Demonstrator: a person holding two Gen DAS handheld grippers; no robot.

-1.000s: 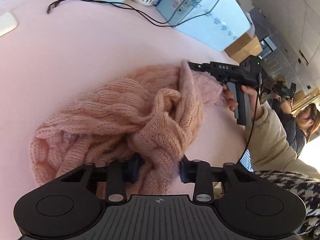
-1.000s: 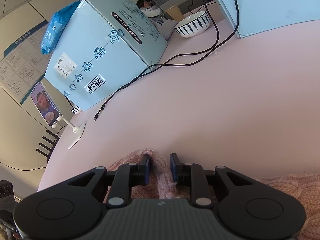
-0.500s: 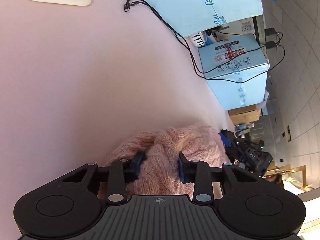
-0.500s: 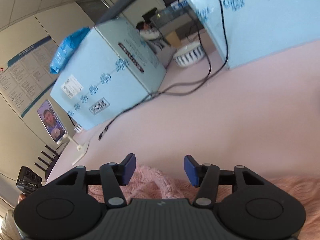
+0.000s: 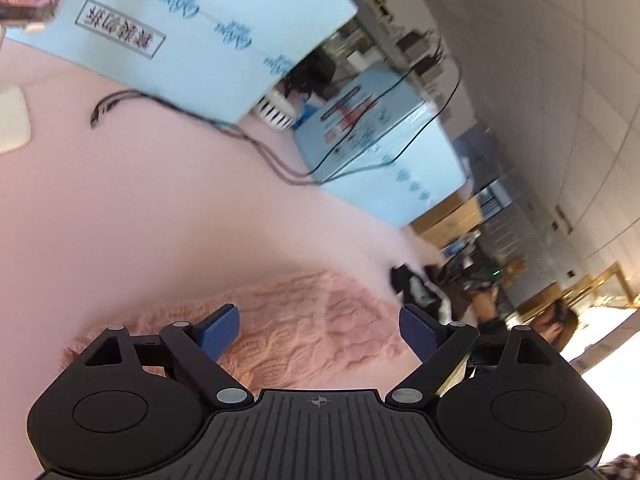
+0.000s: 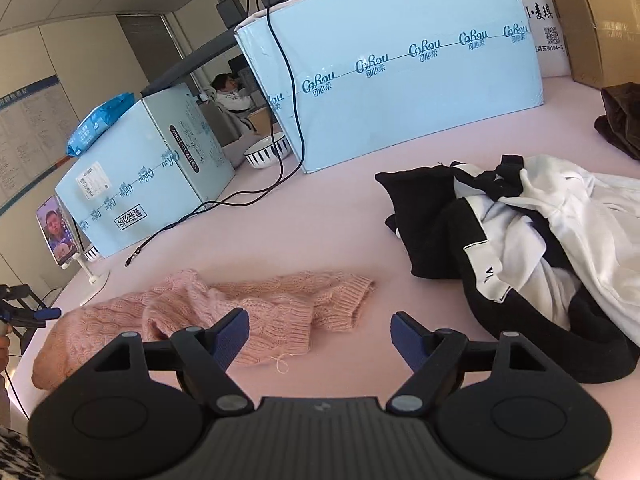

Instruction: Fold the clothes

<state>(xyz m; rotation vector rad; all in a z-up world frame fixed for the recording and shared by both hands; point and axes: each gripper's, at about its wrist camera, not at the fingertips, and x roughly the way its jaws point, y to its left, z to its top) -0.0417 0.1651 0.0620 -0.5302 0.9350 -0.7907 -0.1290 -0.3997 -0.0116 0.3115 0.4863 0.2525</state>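
Note:
A pink cable-knit sweater lies bunched in a long strip on the pink table; it also shows in the left wrist view. My right gripper is open and empty, just above the sweater's near edge. My left gripper is open and empty, above the sweater's other end. A pile of black and white clothes lies to the right of the sweater.
Light blue cartons stand along the table's back, with a black cable across the table. A striped bowl sits between the cartons. A phone on a stand is at the left. A dark garment lies far right.
Both grippers have opened and let go of the pink sweater, which now lies on the table. Both have pulled back and up; the right view now takes in the other clothes.

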